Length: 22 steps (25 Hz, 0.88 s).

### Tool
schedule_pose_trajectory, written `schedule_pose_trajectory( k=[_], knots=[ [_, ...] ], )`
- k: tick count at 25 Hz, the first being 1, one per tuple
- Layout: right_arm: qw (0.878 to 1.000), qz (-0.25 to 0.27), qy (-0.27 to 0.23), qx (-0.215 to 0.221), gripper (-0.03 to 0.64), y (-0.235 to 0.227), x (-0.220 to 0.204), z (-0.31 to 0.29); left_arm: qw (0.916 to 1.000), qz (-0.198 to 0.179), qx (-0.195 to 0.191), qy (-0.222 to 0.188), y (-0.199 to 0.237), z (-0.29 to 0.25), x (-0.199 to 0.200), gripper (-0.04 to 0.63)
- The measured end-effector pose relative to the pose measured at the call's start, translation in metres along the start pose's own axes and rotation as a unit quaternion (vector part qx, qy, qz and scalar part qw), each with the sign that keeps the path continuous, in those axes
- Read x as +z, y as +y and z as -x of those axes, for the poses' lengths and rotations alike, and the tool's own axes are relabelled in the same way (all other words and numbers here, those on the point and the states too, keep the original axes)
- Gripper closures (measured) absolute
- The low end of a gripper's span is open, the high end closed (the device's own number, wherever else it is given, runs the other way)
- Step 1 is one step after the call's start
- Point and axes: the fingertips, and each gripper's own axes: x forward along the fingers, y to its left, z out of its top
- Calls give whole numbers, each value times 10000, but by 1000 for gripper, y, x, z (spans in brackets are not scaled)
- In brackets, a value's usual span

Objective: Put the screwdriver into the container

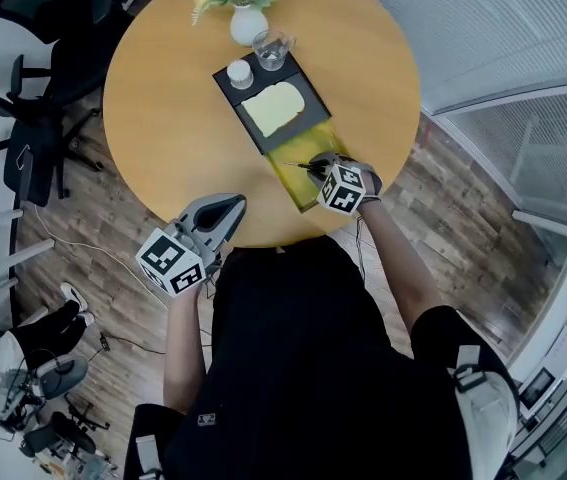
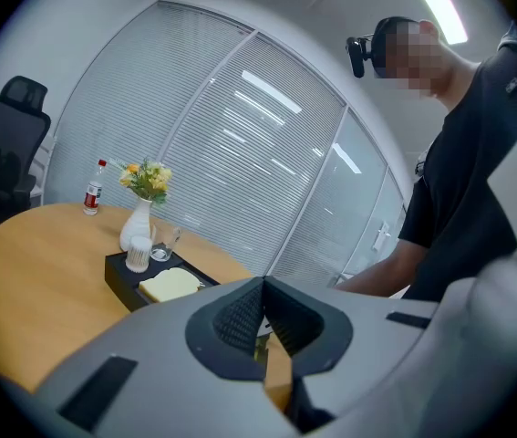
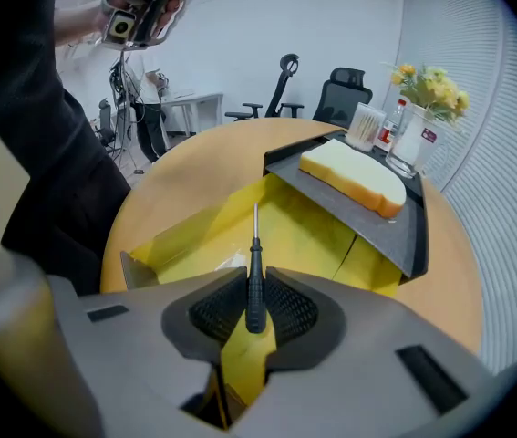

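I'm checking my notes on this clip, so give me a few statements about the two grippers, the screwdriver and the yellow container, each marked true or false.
The right gripper is shut on the screwdriver. True.
The screwdriver's tip points out over the yellow container. True.
The left gripper holds the bread. False: its jaws are together on nothing; the bread lies on the black tray.
The glass stands in the yellow container. False: it stands at the black tray's far end.
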Motion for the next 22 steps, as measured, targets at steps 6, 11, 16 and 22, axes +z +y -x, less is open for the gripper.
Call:
schedule_pose_trajectory(
  k=[6,11,16,22],
  knots=[
    [9999,-44,136,33,560,-7,-5,-11,10000,77,18,42,2,0,-4,592],
    [9998,-152,115,99,560,-5,-9,-18,10000,78,18,31,4,1,-5,592],
    [9997,-161,163,79,560,-3,-12,-19,10000,80,37,27,3,4,-7,592],
    [9996,-192,190,7,558,-6,-12,-21,9999,109,52,47,4,7,-11,592]
  ],
)
